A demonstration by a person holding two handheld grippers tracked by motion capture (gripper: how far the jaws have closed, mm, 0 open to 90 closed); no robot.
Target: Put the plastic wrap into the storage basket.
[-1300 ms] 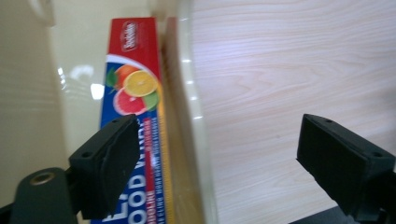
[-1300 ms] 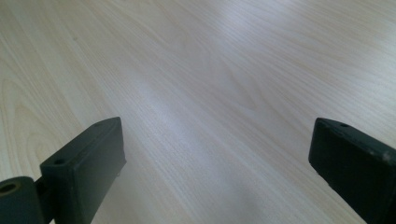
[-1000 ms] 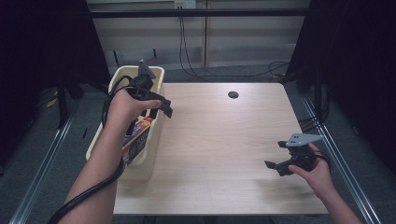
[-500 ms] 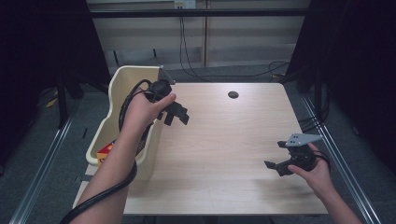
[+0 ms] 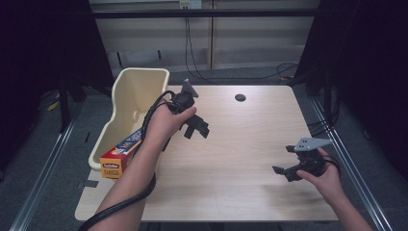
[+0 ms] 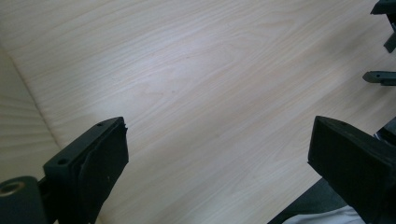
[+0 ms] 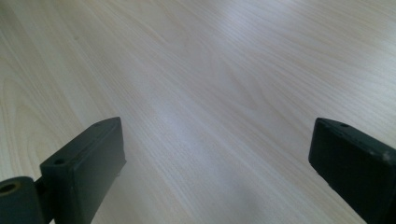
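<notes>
A cream plastic tub [image 5: 130,91] stands at the table's left edge, and an orange and yellow box [image 5: 120,154] sticks out of its near end. My left gripper [image 5: 197,127] hangs over the table just right of the tub, open, with bare wood [image 6: 196,93] between its jaws. The right gripper [image 5: 287,171] hovers low near the front right of the table, open and empty; the right gripper view has plain tabletop [image 7: 210,93] between the jaws. In the left gripper view the right gripper's fingertips [image 6: 380,77] show far off at the right edge.
The light wooden table [image 5: 231,159] has a round cable hole [image 5: 240,97] near its far edge. Metal rails [image 5: 43,163] run along both sides of the table. Cables [image 5: 202,53] hang behind it. A black cable [image 5: 120,207] trails along the left forearm.
My left gripper has come out of the tub and moved right, over the table. The box now lies in the tub with its end sticking out. The right gripper has stayed put.
</notes>
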